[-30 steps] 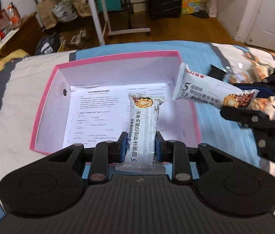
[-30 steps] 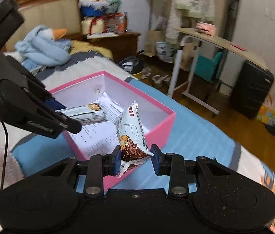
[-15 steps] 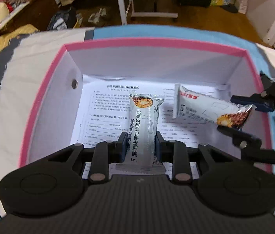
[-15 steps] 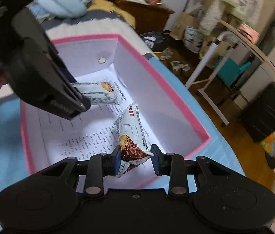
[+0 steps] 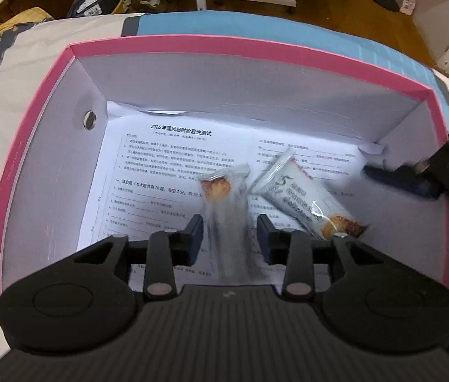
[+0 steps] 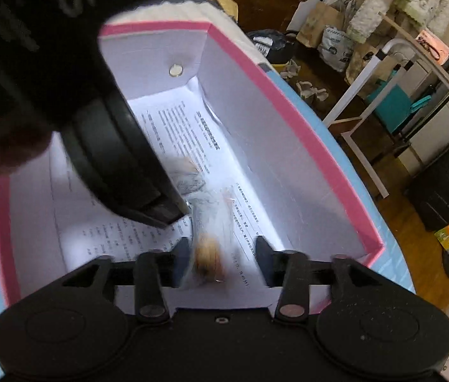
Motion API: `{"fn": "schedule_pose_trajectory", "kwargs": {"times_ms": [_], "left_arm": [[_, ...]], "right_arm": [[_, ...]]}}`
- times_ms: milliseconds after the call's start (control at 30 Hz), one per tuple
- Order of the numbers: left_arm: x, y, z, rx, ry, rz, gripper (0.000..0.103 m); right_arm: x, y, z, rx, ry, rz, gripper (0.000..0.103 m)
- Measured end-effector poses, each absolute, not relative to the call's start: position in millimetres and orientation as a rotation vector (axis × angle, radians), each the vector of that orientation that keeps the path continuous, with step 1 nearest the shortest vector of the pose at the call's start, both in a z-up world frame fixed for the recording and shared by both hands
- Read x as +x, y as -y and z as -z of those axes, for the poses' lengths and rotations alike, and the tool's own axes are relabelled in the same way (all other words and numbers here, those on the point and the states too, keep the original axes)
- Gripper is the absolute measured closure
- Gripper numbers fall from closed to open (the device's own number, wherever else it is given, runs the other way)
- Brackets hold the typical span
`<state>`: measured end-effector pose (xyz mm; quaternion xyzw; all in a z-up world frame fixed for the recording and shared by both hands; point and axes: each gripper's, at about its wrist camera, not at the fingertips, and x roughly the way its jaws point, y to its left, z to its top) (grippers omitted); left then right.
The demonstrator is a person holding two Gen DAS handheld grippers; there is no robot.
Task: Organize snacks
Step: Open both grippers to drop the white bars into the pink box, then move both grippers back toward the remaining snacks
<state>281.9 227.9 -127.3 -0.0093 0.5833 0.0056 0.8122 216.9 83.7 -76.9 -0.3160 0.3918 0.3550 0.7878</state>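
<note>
The box (image 5: 320, 47) has a bright pink rim and pale white-grey walls inside, with one small silver stud (image 5: 90, 119) on a wall. On the box floor lies a white sheet of paper (image 5: 161, 172) covered in rows of small black print. Two snack bars lie on the paper. One snack bar (image 5: 300, 202) is white with dark letters, a thin red line and a brown picture at one end. The blurred snack bar (image 5: 227, 222) is white-grey with a golden-brown picture. The left gripper (image 5: 229, 238) is black with dark blue pads (image 5: 196, 237). The right gripper (image 6: 223, 259) is black too. Around the box, the bed cover (image 5: 335, 36) is light blue, cream and grey.
</note>
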Motion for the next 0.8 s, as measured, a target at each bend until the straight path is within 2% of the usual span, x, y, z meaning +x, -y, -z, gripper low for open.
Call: {"fn": "schedule_pose_trajectory", "kwargs": {"times_ms": [100,267,567,733,800], "left_arm": [[272,-229,117,0.017,-1.208,-0.005,0.053],[250,-230,93,0.071,-1.150,0.022,0.049],[206,-227,34,0.082,-1.086,0.053,0.048],[183,-217,-1,0.097,-1.088,0.120,0.047],[173,-209,-15,0.110,-1.068,0.149,0.043]], "right_arm": [[200,-70,58,-0.634,-0.781,-0.772,0.034],[172,-37,29,-0.514,-0.731,-0.772,0.034],[124,19,-13,-0.425,-0.726,-0.691,0.031],[101,57,-39,-0.366,-0.708,-0.660,0.024],[97,71,-48,-0.345,-0.711,-0.652,0.021]]}}
